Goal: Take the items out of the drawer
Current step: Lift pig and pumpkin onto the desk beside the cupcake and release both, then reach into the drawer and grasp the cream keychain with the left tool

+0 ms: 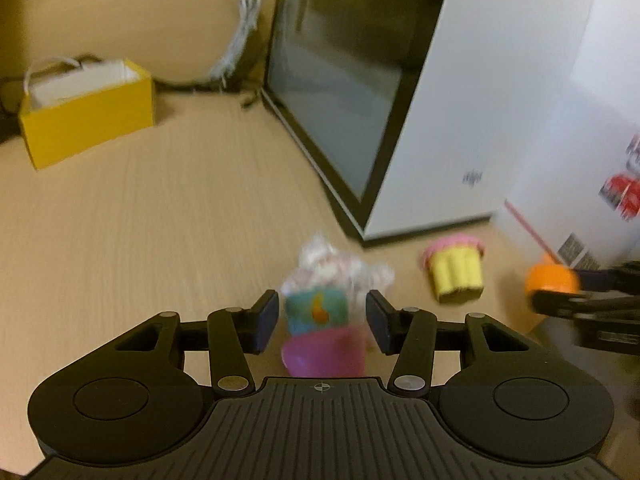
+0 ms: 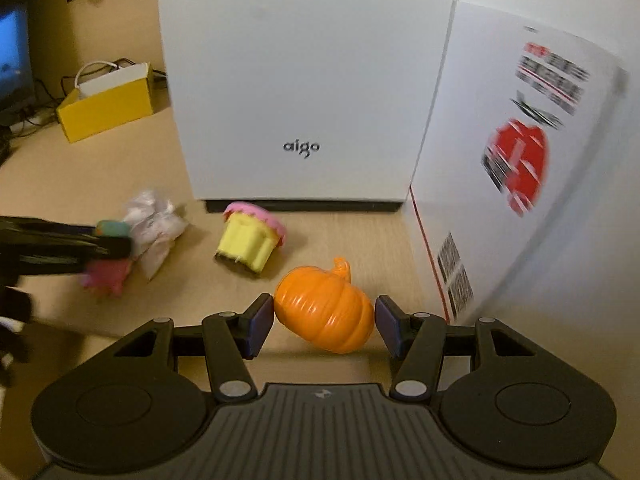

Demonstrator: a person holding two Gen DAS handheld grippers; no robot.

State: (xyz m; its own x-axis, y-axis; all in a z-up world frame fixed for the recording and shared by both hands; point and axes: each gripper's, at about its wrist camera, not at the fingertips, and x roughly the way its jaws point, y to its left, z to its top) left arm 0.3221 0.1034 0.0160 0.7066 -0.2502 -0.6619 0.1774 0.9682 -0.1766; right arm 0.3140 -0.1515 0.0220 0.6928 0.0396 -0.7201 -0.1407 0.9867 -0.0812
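Observation:
Between the fingers of my left gripper sits a toy cake with a teal top, an orange flame and a pink base; the pads press on its sides. From the right wrist view this toy cake shows at the left edge, a black finger lying across it. My right gripper is shut on an orange toy pumpkin, which tilts just above the wooden table. The pumpkin also appears at the right of the left wrist view. No drawer is in view.
A yellow and pink toy cupcake lies on its side between the grippers, beside a crumpled white wrapper. Behind stands a white computer case, with a white printed carton to its right. A yellow box sits far left.

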